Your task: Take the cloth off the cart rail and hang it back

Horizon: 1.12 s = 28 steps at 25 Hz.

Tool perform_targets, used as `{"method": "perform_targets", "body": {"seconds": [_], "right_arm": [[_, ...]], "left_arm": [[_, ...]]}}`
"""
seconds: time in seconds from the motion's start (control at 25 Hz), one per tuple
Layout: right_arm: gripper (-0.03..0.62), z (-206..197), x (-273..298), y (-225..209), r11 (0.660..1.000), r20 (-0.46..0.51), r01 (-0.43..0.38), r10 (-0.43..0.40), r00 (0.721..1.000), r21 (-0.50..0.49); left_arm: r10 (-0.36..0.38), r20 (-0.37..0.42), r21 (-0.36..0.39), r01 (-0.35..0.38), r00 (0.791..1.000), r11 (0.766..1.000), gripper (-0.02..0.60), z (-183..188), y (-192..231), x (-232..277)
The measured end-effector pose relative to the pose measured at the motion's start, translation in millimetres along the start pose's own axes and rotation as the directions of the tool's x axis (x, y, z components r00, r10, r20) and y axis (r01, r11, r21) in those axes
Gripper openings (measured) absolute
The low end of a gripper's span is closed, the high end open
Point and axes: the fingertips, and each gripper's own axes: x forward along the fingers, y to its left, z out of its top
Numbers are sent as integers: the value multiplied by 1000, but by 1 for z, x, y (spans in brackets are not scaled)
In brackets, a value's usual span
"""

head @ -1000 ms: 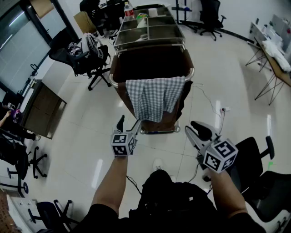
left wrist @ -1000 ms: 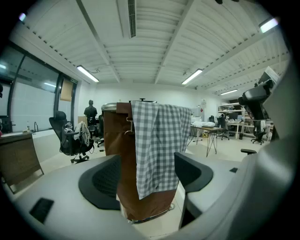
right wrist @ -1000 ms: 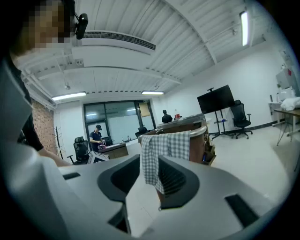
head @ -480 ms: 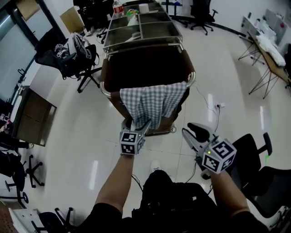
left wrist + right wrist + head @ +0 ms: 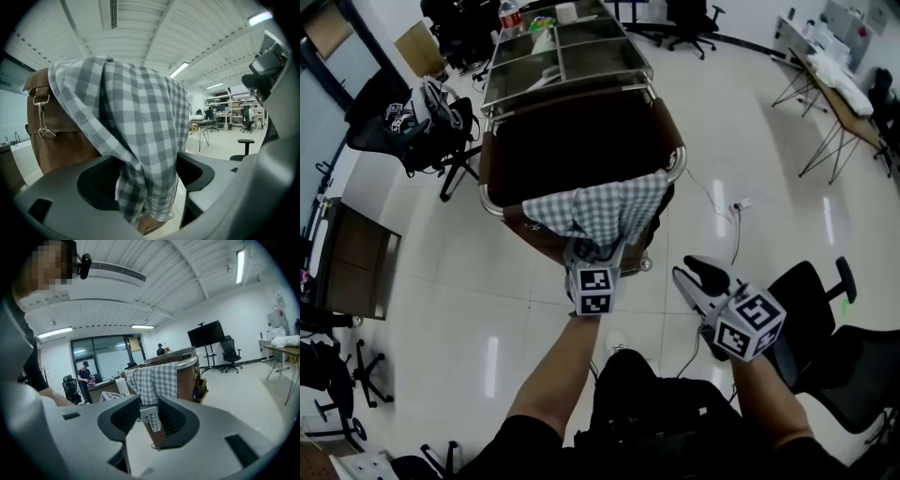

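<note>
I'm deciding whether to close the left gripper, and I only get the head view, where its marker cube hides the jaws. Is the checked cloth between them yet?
Observer: Yes. In the left gripper view the grey-and-white checked cloth hangs down between the jaws of the left gripper, which stand wide apart without pressing on it.
Operator: Anything nearby that could snag?
Observer: A metal clip hangs on the brown leather-like side of the cart, just left of the cloth.
Operator: Is the other gripper free?
Observer: Yes. The jaws of the right gripper are apart with nothing between them; the cloth shows only farther off.
</note>
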Motion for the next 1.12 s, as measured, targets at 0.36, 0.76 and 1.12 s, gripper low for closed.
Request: {"method": "perform_targets", "body": {"seconds": [0.36, 0.76, 1.12], "right_arm": [[146, 3, -12, -8, 1000, 10, 29, -29, 1000, 7], [146, 3, -38, 9, 1000, 32, -13, 14, 999, -17], [143, 11, -79, 39, 995, 95, -69, 75, 993, -67]], "left_arm": [[68, -1, -27, -68, 998, 997, 20, 11, 14, -4], [-45, 79, -6, 46, 996, 999, 11, 40, -30, -68], [-51, 169, -50, 60, 984, 997, 11, 93, -47, -168]]}}
